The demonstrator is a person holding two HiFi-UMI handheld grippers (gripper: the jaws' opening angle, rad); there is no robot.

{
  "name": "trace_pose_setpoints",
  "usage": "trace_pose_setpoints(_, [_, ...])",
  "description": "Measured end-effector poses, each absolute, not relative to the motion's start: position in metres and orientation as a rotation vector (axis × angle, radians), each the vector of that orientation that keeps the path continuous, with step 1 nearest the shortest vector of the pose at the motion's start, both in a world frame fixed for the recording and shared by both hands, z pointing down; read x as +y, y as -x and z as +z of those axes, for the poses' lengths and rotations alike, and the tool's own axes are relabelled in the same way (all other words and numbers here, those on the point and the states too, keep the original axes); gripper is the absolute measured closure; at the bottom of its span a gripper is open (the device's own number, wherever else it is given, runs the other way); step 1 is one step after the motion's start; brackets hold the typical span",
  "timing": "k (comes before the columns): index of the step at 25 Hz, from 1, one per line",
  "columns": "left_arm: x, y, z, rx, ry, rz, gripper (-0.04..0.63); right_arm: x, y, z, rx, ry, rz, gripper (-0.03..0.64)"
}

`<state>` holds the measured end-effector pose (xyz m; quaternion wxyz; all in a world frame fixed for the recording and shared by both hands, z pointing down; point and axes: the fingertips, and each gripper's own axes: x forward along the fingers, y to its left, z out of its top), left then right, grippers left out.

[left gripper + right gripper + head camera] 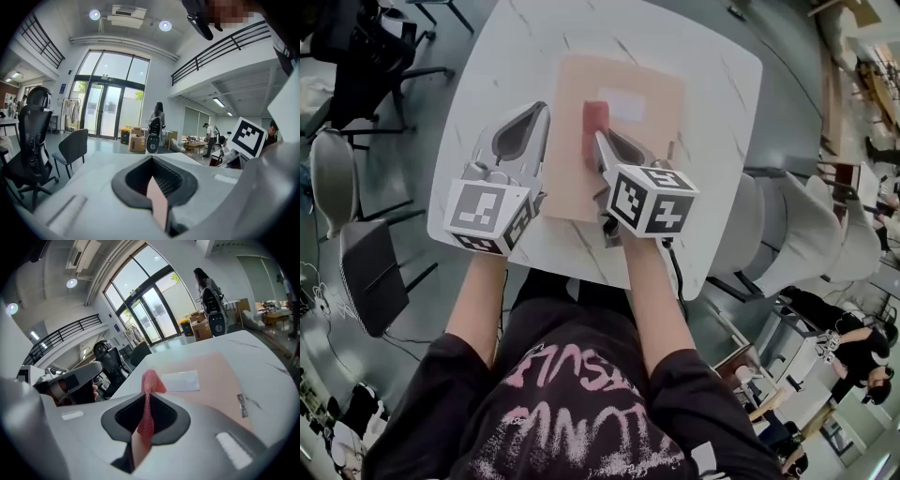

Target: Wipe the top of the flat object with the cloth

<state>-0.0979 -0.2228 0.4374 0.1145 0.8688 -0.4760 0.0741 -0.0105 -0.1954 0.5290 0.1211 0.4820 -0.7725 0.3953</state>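
Observation:
A peach flat object point(572, 173) with a white label point(623, 105) lies on the white table point(502, 56). My right gripper point(602, 142) rests over its middle, shut on a red mesh cloth point(596, 124) that sticks out past the tips onto the object. The right gripper view shows the cloth point(149, 397) pinched upright in the right gripper point(146, 419), with the flat object point(215, 380) beyond. My left gripper point(540, 114) sits at the object's left side. In the left gripper view, a thin peach edge point(158, 206) is clamped in the left gripper point(157, 187).
Dark office chairs point(370, 272) stand on the floor left of the table. A light grey padded seat point(787, 234) is close on the right. The table's near edge point(581, 267) is right in front of the person's body. Boxes and people are far off.

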Motion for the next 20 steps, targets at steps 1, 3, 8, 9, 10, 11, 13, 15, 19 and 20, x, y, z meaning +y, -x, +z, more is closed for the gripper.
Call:
trace_pose_setpoints(1, [-0.222,0.094,0.438,-1.389,-2.548,0.222,0.594,-0.195,0.004,0.529,-2.248,-1.421,1.155,0.568])
trace_pose_setpoints(3, [-0.221,0.087,0.438,-1.379,-2.55,0.231,0.595,-0.193,-0.01,0.53,-2.232,-1.448,1.156,0.567])
trace_pose_setpoints(8, [-0.218,0.071,0.438,-1.351,-2.565,0.235,0.594,-0.187,-0.047,0.535,-2.179,-1.532,1.171,0.568])
trace_pose_setpoints(9, [-0.218,0.068,0.438,-1.345,-2.569,0.236,0.594,-0.186,-0.054,0.536,-2.169,-1.548,1.172,0.566])
trace_pose_setpoints(10, [-0.218,0.066,0.438,-1.338,-2.573,0.236,0.594,-0.185,-0.06,0.537,-2.158,-1.563,1.172,0.568])
trace_pose_setpoints(11, [-0.217,0.063,0.438,-1.332,-2.577,0.236,0.595,-0.185,-0.066,0.538,-2.147,-1.578,1.173,0.568])
trace_pose_setpoints(13, [-0.217,0.057,0.437,-1.318,-2.586,0.238,0.594,-0.183,-0.079,0.539,-2.125,-1.608,1.174,0.568])
trace_pose_setpoints(15, [-0.217,0.052,0.436,-1.306,-2.592,0.237,0.594,-0.181,-0.093,0.54,-2.099,-1.638,1.171,0.568])
trace_pose_setpoints(19, [-0.216,0.045,0.436,-1.287,-2.602,0.237,0.595,-0.174,-0.121,0.542,-2.048,-1.709,1.169,0.567])
trace_pose_setpoints(20, [-0.216,0.043,0.436,-1.283,-2.604,0.235,0.595,-0.173,-0.128,0.542,-2.037,-1.728,1.17,0.568])
